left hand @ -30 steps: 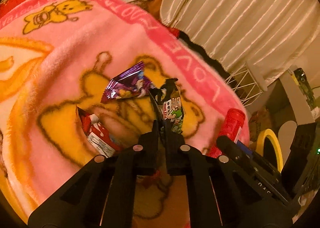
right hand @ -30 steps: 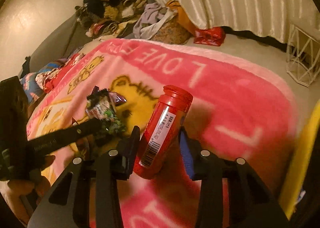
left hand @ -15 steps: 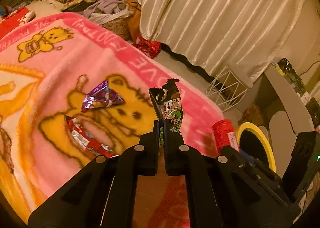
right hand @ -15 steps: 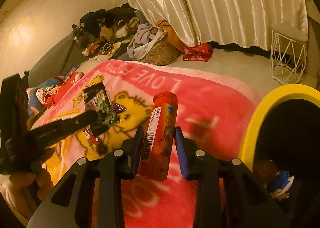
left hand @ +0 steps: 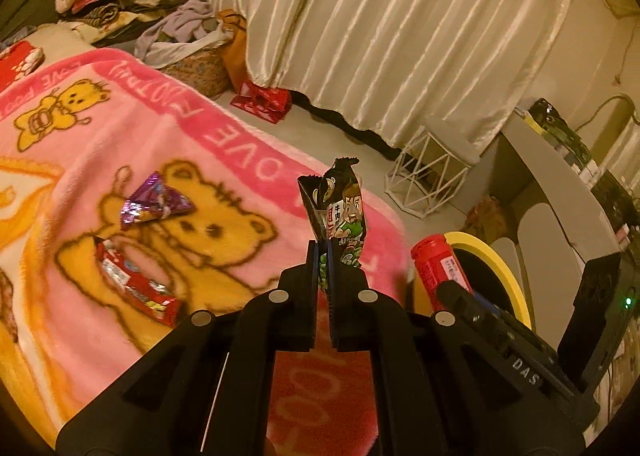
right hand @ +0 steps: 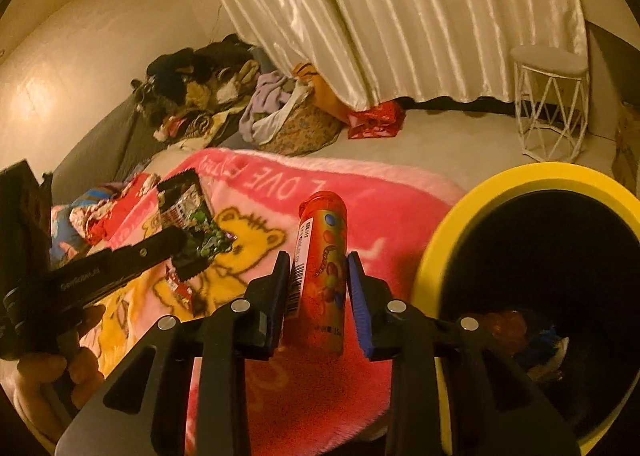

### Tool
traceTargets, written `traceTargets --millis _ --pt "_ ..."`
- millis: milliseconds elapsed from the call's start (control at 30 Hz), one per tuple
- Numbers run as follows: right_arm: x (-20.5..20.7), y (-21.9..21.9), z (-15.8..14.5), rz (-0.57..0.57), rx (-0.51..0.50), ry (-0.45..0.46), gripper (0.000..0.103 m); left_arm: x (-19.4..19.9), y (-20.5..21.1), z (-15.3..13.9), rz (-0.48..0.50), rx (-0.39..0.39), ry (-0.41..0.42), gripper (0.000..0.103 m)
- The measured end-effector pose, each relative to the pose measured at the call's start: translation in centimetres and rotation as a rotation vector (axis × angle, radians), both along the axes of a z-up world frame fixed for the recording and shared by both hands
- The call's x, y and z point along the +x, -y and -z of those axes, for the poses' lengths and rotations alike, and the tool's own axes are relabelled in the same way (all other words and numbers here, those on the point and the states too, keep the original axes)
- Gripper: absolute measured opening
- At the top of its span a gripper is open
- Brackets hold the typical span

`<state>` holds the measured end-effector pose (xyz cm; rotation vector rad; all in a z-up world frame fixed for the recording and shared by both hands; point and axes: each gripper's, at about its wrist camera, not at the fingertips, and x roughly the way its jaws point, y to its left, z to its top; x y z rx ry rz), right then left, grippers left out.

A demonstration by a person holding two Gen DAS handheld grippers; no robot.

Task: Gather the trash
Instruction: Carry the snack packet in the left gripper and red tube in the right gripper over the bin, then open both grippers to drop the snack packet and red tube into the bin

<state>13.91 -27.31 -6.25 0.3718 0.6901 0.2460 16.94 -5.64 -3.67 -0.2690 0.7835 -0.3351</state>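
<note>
- Down at the right of the right wrist view, our yellow-rimmed bin [right hand: 452, 256] stands open; we make out something reddish and something blue on its dark bottom, too dim to name.
- Lower centre of that view, our right gripper [right hand: 319, 284] has its fingers clamped on an upright red tube [right hand: 322, 272], just left of the bin's rim.
- At centre of the left wrist view, our left gripper [left hand: 323, 256] pinches a dark snack wrapper [left hand: 340, 211] that stands up above the fingers.
- Left of it, a purple wrapper [left hand: 154, 201] and a red wrapper [left hand: 134, 288] lie on the pink blanket [left hand: 224, 159].
- Upper right, a white wire stool [right hand: 552, 103] stands before the curtain [right hand: 400, 15]; clothes [right hand: 200, 87] pile at upper left.
</note>
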Motion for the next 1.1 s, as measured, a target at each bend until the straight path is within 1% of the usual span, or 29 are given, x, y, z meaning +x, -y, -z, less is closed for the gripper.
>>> traceTargets --millis 200,533,867,1100 --pt "-0.9 2.8 -0.2 0.072 0.005 0.004 0.028 -0.5 2.5 -0.2 0.055 0.001 0.005 0.001" --pt "-2.3 7.0 0.6 0.188 0.006 -0.013 0.028 -1.5 6.9 0.1 0.160 0.013 0.009 0.001" --pt "-3.6 9.8 1.1 0.257 -0.005 -0.015 0.028 -2.2 9.7 0.1 0.231 0.026 0.016 0.001" --pt "-4.1 10.7 0.8 0.292 -0.009 -0.015 0.028 -2.6 11.2 0.0 0.271 0.033 0.023 0.001"
